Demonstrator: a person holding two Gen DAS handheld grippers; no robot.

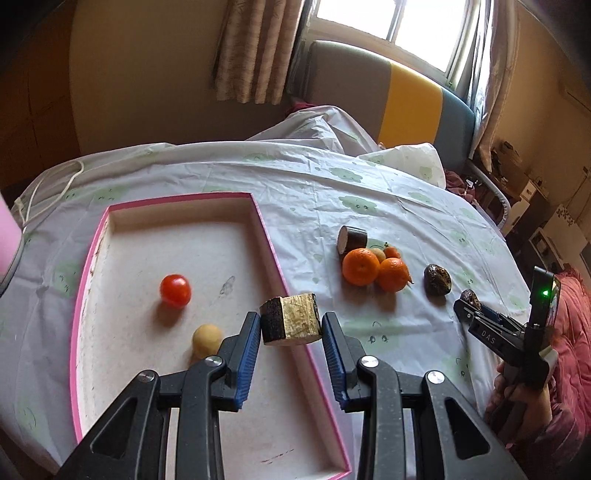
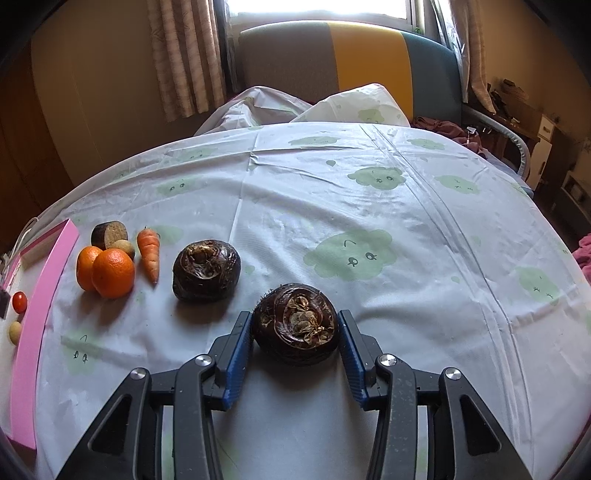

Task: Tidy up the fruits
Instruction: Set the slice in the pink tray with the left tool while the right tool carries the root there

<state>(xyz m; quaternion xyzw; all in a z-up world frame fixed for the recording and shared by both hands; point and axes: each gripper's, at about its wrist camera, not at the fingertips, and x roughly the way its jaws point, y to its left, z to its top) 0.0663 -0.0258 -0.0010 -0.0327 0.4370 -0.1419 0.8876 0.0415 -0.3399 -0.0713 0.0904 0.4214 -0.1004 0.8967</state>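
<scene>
Two oranges (image 2: 112, 272), two water chestnuts (image 2: 206, 270), two sugarcane chunks (image 1: 290, 319), one carrot (image 2: 149, 252), one tomato (image 1: 175, 290).

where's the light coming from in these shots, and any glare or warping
Left wrist view: window at the top is blown out white, backlighting the scene; tomato casts a soft shadow toward the camera; fisheye bends the pink tray edges. Right wrist view: same overexposed window, dark vignetted corners, sheet bulging into a dome.

The only readable lettering is "DAS", in pale capitals on the black body of the right gripper (image 1: 466, 309), seen in the left wrist view.
</scene>
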